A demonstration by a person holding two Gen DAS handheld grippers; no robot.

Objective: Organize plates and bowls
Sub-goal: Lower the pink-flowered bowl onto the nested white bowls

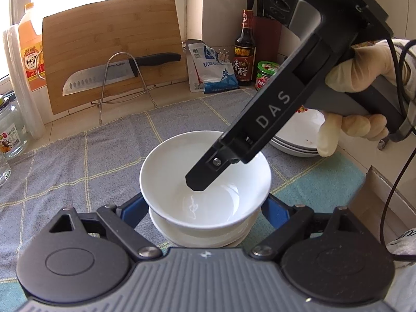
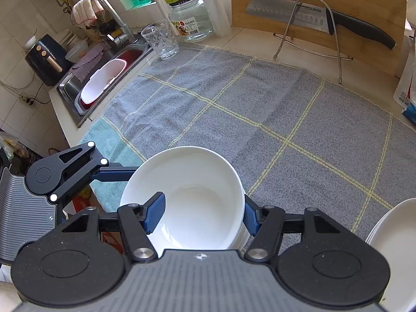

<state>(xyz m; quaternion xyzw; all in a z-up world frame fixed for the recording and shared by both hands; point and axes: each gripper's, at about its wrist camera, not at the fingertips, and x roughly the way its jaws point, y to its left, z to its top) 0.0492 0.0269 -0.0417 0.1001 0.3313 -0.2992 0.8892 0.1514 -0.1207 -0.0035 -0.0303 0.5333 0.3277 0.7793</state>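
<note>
A white top bowl [image 1: 205, 179] sits nested in a stack of lower white bowls [image 1: 202, 234] over a grey checked cloth [image 1: 78, 161]. My left gripper [image 1: 204, 208] hugs the lower bowls with its blue fingers [image 1: 132, 208] on both sides; the tips are hidden under the top bowl's rim. My right gripper [image 2: 204, 215], held by a gloved hand [image 1: 364, 78], comes in from the upper right. It is shut on the top bowl [image 2: 187, 182], one pad [image 2: 156, 213] inside and the other outside the wall. A stack of white plates [image 1: 293, 140] lies to the right.
A bamboo cutting board [image 1: 111, 52] with a knife [image 1: 104, 75] on a wire stand leans at the back. Bottles [image 1: 244, 52], a bag [image 1: 210, 70] and a jar [image 1: 265, 75] line the wall. A glass [image 2: 161, 39] and a sink [image 2: 104, 83] are on the left.
</note>
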